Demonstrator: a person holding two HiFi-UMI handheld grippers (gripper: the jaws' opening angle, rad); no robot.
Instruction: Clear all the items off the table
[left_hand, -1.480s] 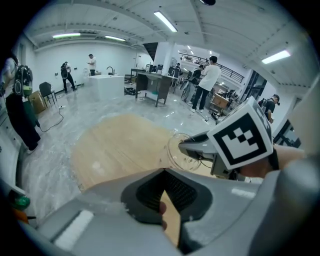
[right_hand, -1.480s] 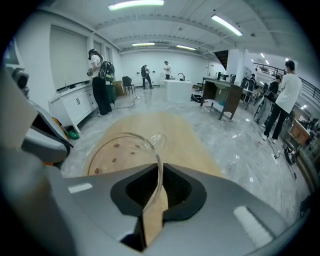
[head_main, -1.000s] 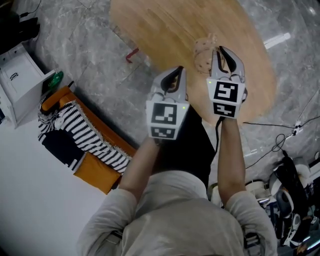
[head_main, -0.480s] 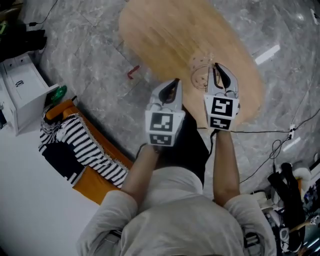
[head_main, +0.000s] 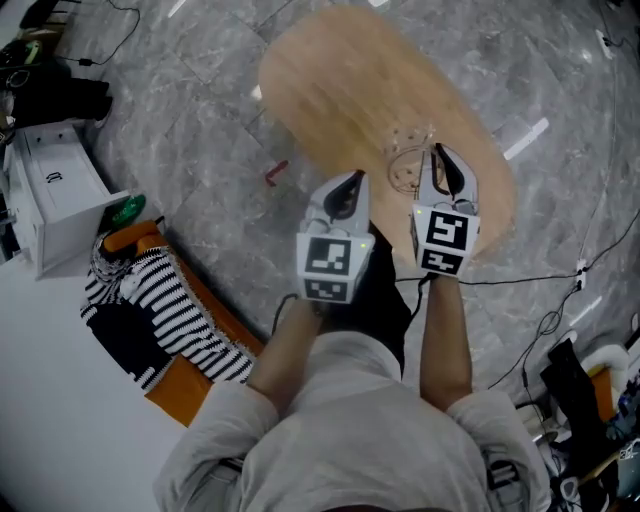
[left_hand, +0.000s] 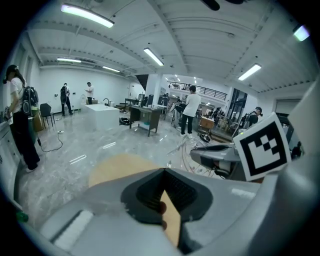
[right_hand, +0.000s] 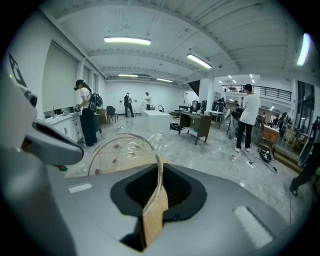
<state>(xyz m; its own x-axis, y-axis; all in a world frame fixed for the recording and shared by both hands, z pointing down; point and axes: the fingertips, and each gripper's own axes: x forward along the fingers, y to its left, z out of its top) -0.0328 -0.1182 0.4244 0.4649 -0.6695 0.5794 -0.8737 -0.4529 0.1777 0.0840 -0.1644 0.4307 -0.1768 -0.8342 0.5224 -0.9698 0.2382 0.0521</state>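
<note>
A clear plastic cup with red dots hangs over the near edge of the round wooden table. My right gripper is shut on its rim. In the right gripper view the rim arcs up from between the closed jaws. My left gripper hovers beside it at the table's near edge, shut with nothing in it. In the left gripper view only the table top shows past the jaws.
On the floor at left stand an orange bin with a striped cloth, a white cabinet, a green item and a small red thing. Cables run at right. People stand far off in the hall.
The head view has drawn back, so the table looks smaller and farther away. Both grippers now sit at its near edge. The right gripper still holds the cup.
</note>
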